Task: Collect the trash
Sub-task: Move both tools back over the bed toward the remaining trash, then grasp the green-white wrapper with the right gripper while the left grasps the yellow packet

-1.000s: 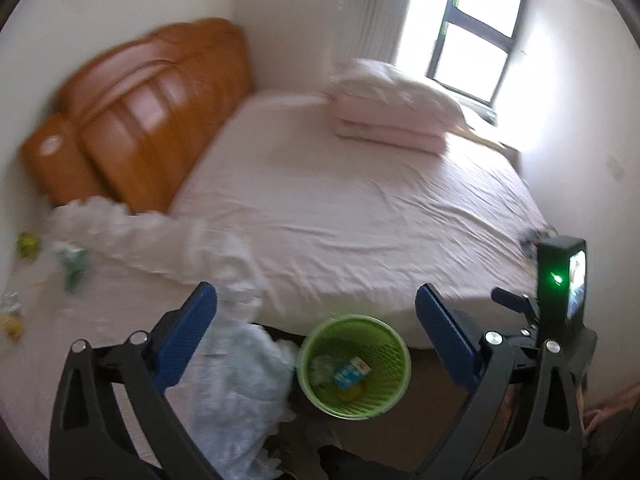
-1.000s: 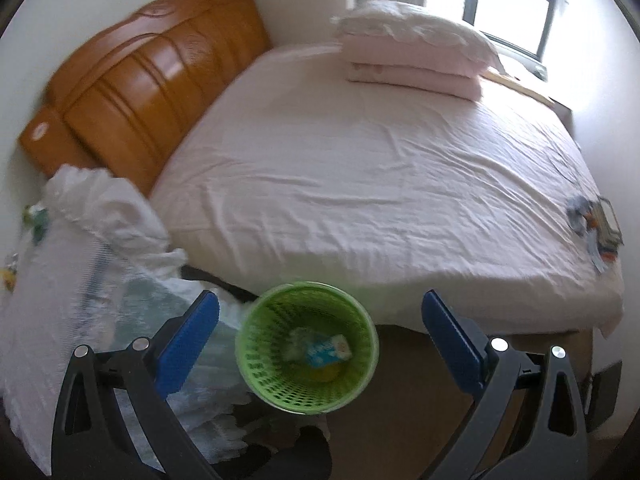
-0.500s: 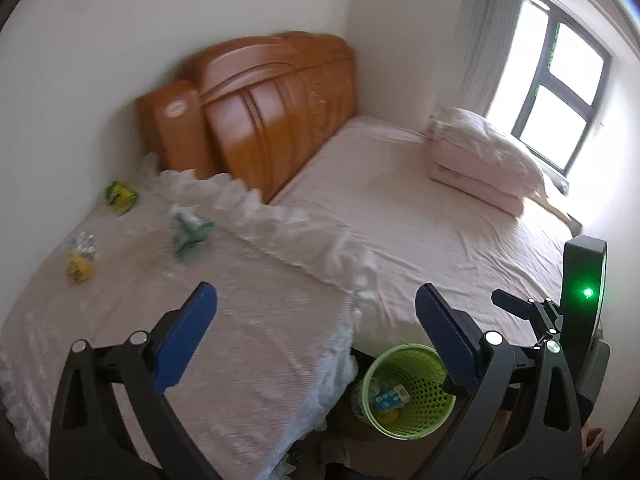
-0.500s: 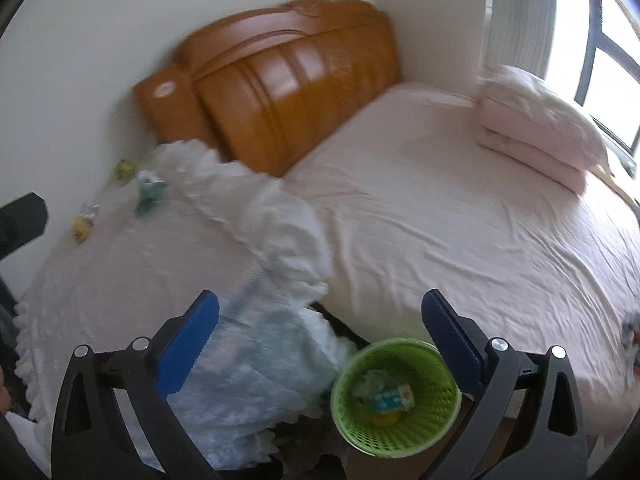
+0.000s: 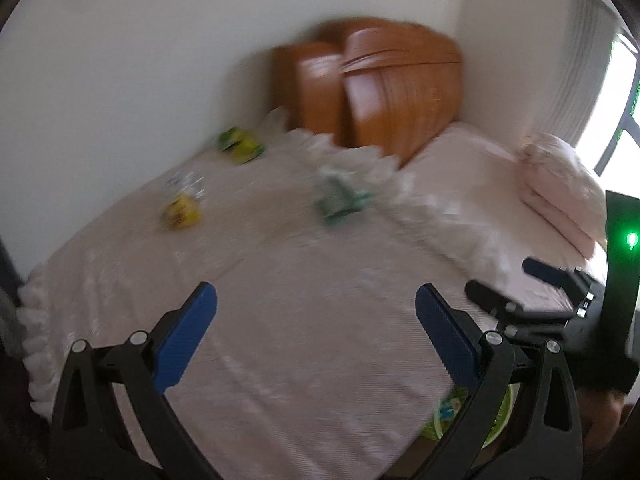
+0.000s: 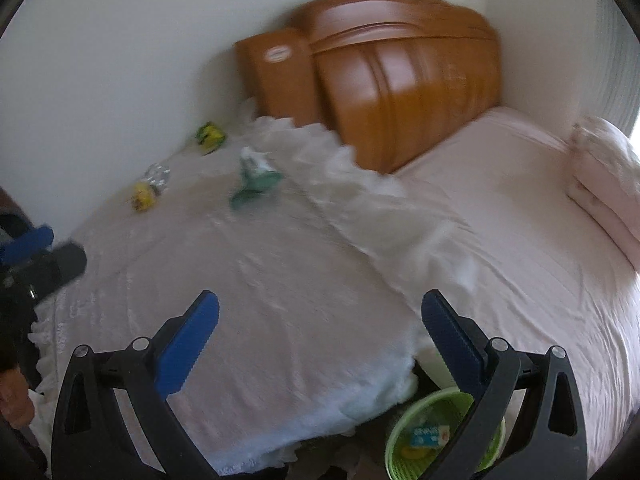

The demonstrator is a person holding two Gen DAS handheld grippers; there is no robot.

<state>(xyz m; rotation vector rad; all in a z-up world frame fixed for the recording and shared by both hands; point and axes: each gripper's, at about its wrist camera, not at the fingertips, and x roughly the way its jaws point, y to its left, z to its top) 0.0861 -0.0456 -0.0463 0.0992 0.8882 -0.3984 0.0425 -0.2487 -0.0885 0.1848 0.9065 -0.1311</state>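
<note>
Fingers (image 5: 188,340) of the left gripper (image 5: 316,336) are spread wide apart w/ nothing between them, low in the left wrist view over a pale lace-edged cloth (image 5: 280,320). Right gripper (image 6: 320,336) is the same: blue pads (image 6: 188,344) far apart, empty, bottom centre of the right wrist view.

Trash lies on the cloth, upper left of both frames, near the white wall. A green-yellow wrapper (image 6: 210,136) sits furthest back, close to the wall. A yellow wrapper (image 6: 143,197) lies just beside a crumpled clear piece (image 6: 158,173), left of centre. A teal crumpled packet (image 6: 254,184) lies nearer the middle, well apart from the others. The left wrist view is motion-blurred, so details are unclear there.

The green mesh bin (image 6: 436,440) is at the bottom right, partly behind the right finger, beside the cloth's edge, w/ a blue-white carton (image 6: 428,436) inside. In the left wrist view only a sliver of the bin (image 5: 496,420) shows behind the finger.

Wooden headboard (image 6: 400,80) at upper centre, pink bed (image 6: 520,220) to the right, folded pink bedding (image 6: 604,184) at the far right edge.
</note>
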